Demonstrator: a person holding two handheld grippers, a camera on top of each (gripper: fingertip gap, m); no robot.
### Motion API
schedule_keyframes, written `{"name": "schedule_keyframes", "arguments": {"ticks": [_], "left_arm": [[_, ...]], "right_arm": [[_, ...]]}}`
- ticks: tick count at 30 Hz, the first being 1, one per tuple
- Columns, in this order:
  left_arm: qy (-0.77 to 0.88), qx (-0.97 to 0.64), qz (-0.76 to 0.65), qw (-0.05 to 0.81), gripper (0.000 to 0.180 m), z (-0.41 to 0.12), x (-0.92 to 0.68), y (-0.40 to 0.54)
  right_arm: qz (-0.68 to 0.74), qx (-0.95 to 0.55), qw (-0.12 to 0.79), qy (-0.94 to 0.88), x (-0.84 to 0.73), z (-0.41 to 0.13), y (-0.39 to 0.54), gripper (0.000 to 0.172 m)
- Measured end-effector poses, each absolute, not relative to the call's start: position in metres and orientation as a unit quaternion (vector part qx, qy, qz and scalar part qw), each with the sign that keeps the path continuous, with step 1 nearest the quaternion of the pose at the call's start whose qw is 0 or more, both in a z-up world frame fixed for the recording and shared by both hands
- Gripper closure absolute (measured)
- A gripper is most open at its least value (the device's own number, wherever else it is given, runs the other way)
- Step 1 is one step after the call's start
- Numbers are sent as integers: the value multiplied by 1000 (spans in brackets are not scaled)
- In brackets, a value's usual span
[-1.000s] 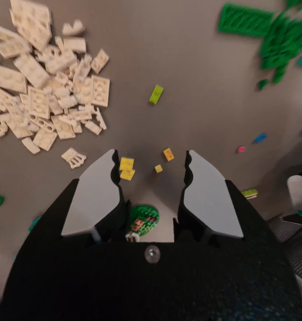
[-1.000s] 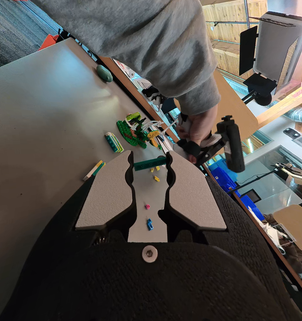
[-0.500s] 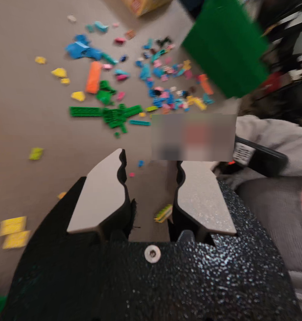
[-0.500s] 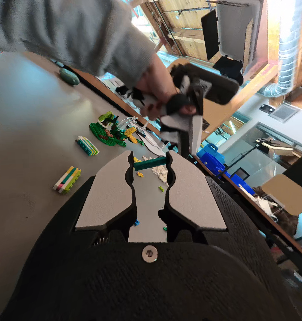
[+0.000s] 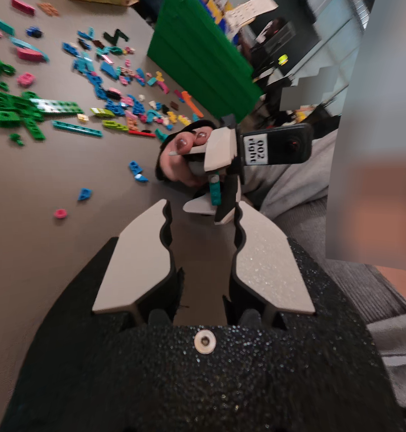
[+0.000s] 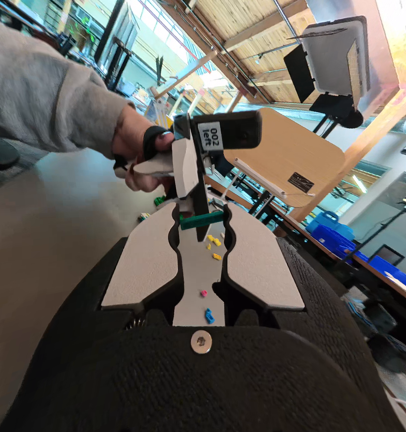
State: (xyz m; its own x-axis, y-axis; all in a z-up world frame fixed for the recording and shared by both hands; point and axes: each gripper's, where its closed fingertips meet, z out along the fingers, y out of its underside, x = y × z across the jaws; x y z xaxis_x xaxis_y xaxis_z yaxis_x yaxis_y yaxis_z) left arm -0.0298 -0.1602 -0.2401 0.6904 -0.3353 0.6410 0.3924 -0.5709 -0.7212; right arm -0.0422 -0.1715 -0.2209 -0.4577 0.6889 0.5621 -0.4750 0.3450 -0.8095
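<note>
Workshop setting: timber ceiling, benches behind, grey table [image 5: 45, 233] strewn with toy bricks sorted roughly by colour, namely a green pile [image 5: 12, 109] at the left edge and a blue/pink/teal scatter [image 5: 118, 93] toward a big green baseplate [image 5: 197, 58] standing on edge at the back. Right gripper [image 6: 201, 218] is clenched on a dark teal bar brick [image 6: 201, 220]: the bar spans the gap endwise, one end seated in each pad's notch, so it sits crosswise at the tips with its long sides exposed, which looks like a hold meant to present the piece to the other tool. Left gripper [image 5: 202, 218] has its fingers spread with nothing between them, only bare table showing through the gap. It is raised off the table, tips facing the right gripper's tips, and the teal bar [image 5: 215, 192] sits just beyond them, slightly right of centre. From the right wrist view one dark finger [image 6: 201, 210] of the left tool crosses in front of the bar; I can't tell whether it touches. A hand [image 5: 178, 161] in a grey sleeve holds the right tool; another hand [image 6: 136, 159] holds the left. Loose on the table under the right tool: yellow bits [image 6: 213, 242], a pink stud [image 6: 204, 293], a blue piece [image 6: 209, 316]. Small green build [image 6: 159, 200] farther back, mostly hidden.
</note>
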Motion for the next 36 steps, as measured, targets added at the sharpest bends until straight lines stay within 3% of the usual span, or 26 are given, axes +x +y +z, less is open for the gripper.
{"name": "schedule_keyframes", "arguments": {"ticks": [6, 10, 15, 19, 22, 28, 36], "left_arm": [[-12, -751, -470, 464, 141, -237, -14, -155], [-6, -726, -510, 462, 167, -232, -6, -155], [1, -735, -481, 478, 173, -237, -9, -152], [16, -772, -355, 527, 173, -242, -26, -145], [48, -828, -163, 535, 173, -252, -54, -146], [246, -867, 219, 374, 172, -274, -85, -164], [348, -852, 285, 265, 172, -292, -78, -171]], "right_arm": [[579, -71, 497, -642, -37, -222, -176, 138], [578, -71, 498, -642, -37, -223, -176, 138], [566, -69, 508, -646, -39, -225, -175, 138], [573, -82, 501, -644, -42, -225, -168, 137], [589, -95, 489, -636, -42, -222, -162, 137], [521, -94, 514, -675, -51, -239, -164, 149], [422, -75, 511, -745, -56, -269, -171, 158]]}}
